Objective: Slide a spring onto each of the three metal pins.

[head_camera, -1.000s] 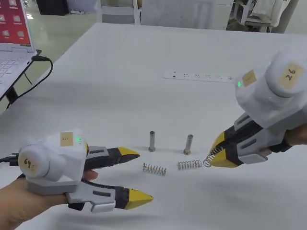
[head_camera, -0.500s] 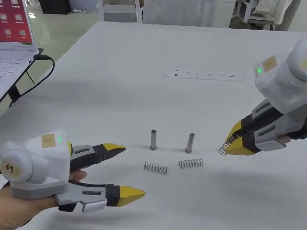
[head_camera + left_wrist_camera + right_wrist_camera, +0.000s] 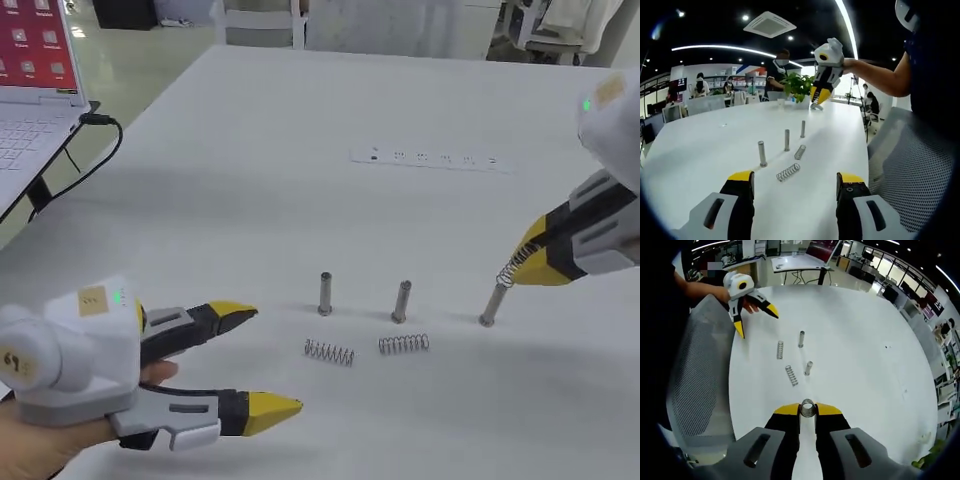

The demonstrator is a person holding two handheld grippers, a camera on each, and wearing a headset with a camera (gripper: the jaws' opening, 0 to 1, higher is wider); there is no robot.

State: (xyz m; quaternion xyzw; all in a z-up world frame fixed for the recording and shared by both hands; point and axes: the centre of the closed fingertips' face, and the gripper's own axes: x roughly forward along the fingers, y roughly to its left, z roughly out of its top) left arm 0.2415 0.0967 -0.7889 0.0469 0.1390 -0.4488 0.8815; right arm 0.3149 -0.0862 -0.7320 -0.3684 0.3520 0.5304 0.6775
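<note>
At the far left a laptop (image 3: 25, 90) stands open by the table (image 3: 250, 200), and a black cable (image 3: 85, 170) trails from it. Near and left, a hand (image 3: 35, 448) holds the left gripper (image 3: 275, 360). Its yellow-tipped jaws are spread wide with nothing between them.

Right of it, three short grey metal pins stand in a row on the white top: the left pin (image 3: 325, 293), the middle pin (image 3: 402, 301) and the right pin (image 3: 491, 304), well apart from one another. All three shafts look bare.

Two thin silver coils lie on their sides on the near side of the row. The left spring (image 3: 329, 352) lies just near the left pin, and the right spring (image 3: 404, 344) just near the middle pin. Neither touches a pin.

A white power strip (image 3: 432, 158) lies farther back.

At the right, the right gripper (image 3: 527, 262) is raised off the table, its jaws clenched on a third spring (image 3: 512, 265). This spring slants down and to the left, and its lower end meets the top of the right pin. I cannot tell whether the spring has gone over the tip. In the right gripper view it appears end-on as a ring pinched between the yellow tips.
</note>
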